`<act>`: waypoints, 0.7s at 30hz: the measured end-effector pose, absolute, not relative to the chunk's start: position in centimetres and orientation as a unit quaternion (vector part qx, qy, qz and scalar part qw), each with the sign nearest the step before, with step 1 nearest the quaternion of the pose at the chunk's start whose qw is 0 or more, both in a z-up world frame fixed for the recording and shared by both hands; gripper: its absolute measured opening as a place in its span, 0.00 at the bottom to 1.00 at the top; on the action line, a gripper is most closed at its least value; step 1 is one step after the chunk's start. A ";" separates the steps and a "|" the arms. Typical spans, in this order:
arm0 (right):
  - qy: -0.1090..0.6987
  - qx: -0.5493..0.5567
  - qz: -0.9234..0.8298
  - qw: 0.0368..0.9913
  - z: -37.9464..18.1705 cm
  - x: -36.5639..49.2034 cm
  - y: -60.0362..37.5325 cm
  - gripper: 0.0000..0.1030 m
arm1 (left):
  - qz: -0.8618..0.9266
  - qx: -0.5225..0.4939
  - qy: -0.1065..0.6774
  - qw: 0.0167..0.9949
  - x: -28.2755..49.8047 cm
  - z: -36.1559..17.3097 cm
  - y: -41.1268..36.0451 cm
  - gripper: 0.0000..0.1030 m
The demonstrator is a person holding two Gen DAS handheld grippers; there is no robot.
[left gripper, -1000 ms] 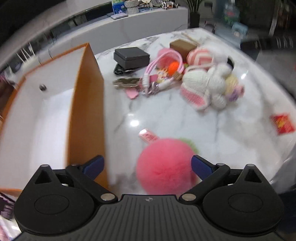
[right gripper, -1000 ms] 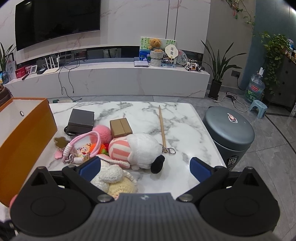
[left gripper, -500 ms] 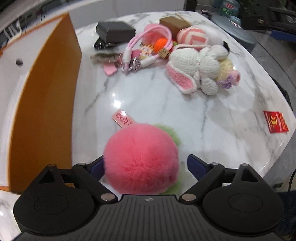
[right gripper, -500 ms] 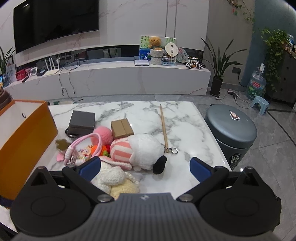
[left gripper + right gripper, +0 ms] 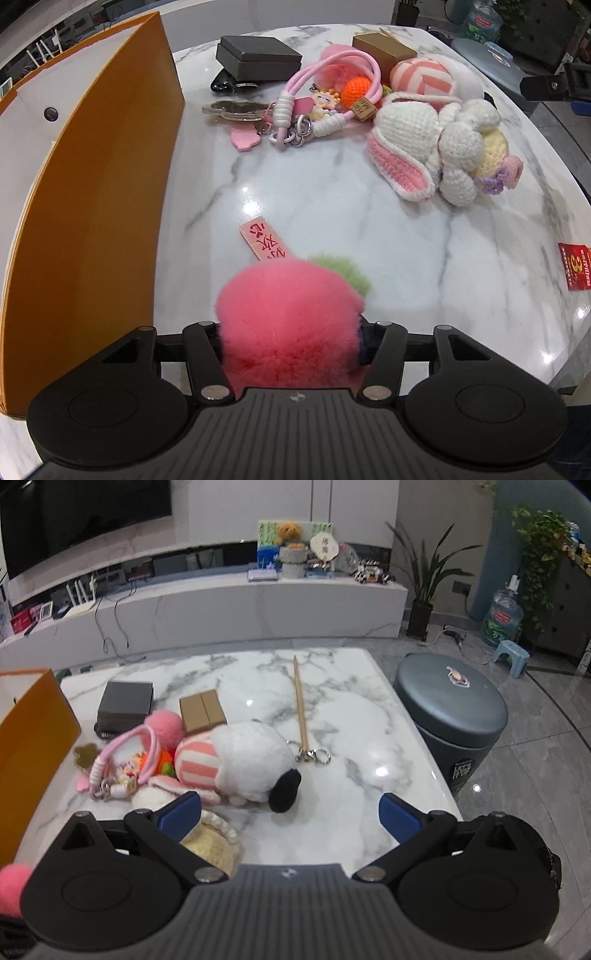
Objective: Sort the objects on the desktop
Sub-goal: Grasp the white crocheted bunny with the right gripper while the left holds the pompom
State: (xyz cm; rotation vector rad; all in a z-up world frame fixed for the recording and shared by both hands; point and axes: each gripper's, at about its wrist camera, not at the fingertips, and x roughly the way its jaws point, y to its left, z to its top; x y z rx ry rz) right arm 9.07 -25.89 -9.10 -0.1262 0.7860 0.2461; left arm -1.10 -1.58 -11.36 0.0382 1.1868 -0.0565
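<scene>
My left gripper (image 5: 290,332) is shut on a fluffy pink pom-pom (image 5: 288,314) with a green tuft and a pink tag (image 5: 264,240), near the table's front edge beside the orange box (image 5: 92,192). The pom-pom hides the fingertips. The pom-pom also shows in the right wrist view (image 5: 13,884) at the lower left. My right gripper (image 5: 290,812) is open and empty, above the table edge, with a cream crochet bunny (image 5: 207,834) under its left finger and a white plush dog (image 5: 251,764) just ahead.
On the marble table (image 5: 332,206): crochet bunny (image 5: 439,155), pink strap keychains (image 5: 317,99), keys (image 5: 232,109), black box (image 5: 258,57), brown box (image 5: 384,44), red card (image 5: 576,266). A wooden stick (image 5: 301,705) lies further back. A grey round bin (image 5: 450,720) stands right of the table.
My left gripper moved in around the pink pom-pom and shut on it. My right gripper stayed open and drifted slightly.
</scene>
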 end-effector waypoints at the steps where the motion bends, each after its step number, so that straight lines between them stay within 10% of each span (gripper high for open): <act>1: 0.385 -0.066 0.121 0.913 -9.2 9.2 -25.9 0.99 | -0.028 0.019 0.561 0.827 -1.1 -11.3 -1.6 0.58; 21: 0.431 -0.088 0.199 0.876 -13.9 9.7 -19.9 0.99 | -0.048 -0.046 0.563 0.824 -1.8 -9.9 -0.1 0.54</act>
